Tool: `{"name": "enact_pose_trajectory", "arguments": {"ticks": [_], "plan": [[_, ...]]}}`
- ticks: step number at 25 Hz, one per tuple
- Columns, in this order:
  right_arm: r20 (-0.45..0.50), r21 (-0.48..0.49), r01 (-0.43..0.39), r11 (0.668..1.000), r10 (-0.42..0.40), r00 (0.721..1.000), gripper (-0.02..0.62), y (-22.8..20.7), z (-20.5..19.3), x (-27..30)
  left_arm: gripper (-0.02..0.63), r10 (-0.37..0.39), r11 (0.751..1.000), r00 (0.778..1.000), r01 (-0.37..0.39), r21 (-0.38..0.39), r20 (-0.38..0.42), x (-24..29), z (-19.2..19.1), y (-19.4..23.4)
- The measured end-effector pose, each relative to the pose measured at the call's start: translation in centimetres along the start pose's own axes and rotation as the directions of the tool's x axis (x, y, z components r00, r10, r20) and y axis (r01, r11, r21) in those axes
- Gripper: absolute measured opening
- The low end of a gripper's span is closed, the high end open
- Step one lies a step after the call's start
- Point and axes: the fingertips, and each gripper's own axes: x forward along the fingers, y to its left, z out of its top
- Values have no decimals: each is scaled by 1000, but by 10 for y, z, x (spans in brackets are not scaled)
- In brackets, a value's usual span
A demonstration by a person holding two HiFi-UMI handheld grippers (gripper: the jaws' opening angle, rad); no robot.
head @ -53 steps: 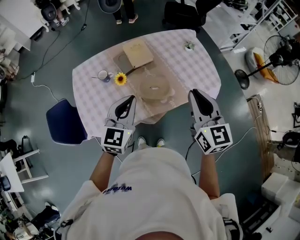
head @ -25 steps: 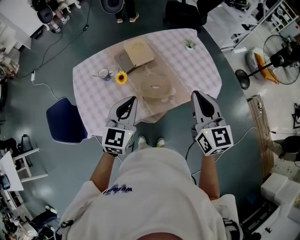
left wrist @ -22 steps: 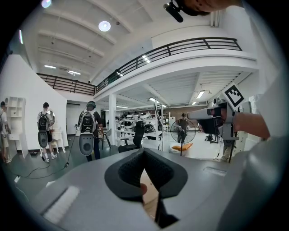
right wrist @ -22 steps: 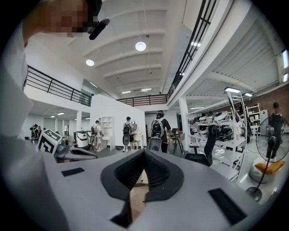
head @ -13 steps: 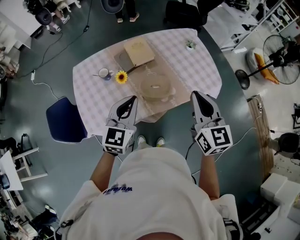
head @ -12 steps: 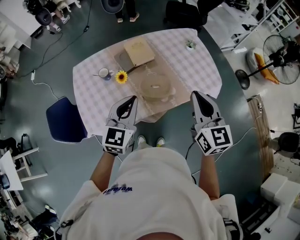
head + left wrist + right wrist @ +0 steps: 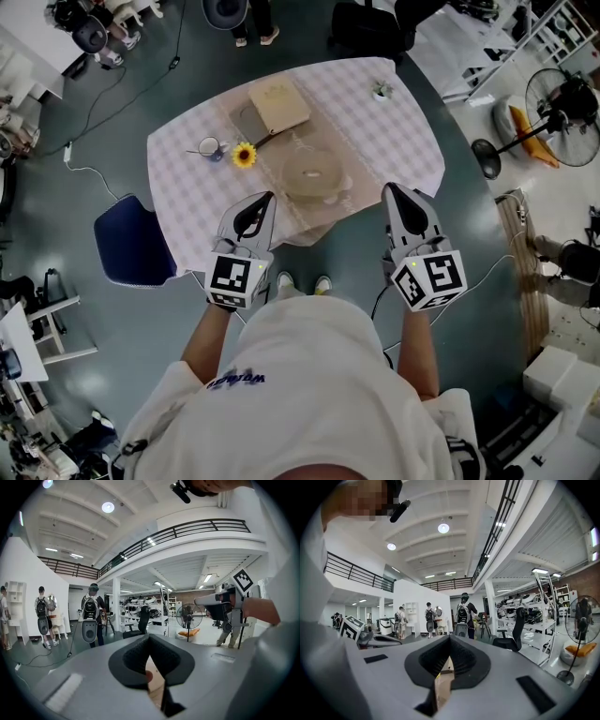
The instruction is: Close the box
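We see left gripper (image 7: 266,196) and right gripper (image 7: 388,187) mid-frame, jaws pressed together on nothing; box (image 7: 275,105) sits upper centre on the table (image 7: 187,178), lid state too small to tell

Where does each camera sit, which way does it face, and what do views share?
Head view: on the person's head, looking steeply down at table and box; arms, left gripper and right gripper show.
Left gripper view: on the left gripper, looking across the hall; the right gripper shows at right.
Right gripper view: on the right gripper, facing likewise; the left gripper shows at left.
Shared: all three show the fan.
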Motion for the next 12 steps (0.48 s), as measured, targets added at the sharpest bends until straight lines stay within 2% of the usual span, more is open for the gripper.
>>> {"name": "enact_pose_trajectory", "arguments": {"ticks": [12], "plan": [[-18, -3, -2, 1000, 2, 1000, 3, 2, -6, 6, 2, -5, 1000, 1000, 5, -17, 6, 0, -2, 3]]}}
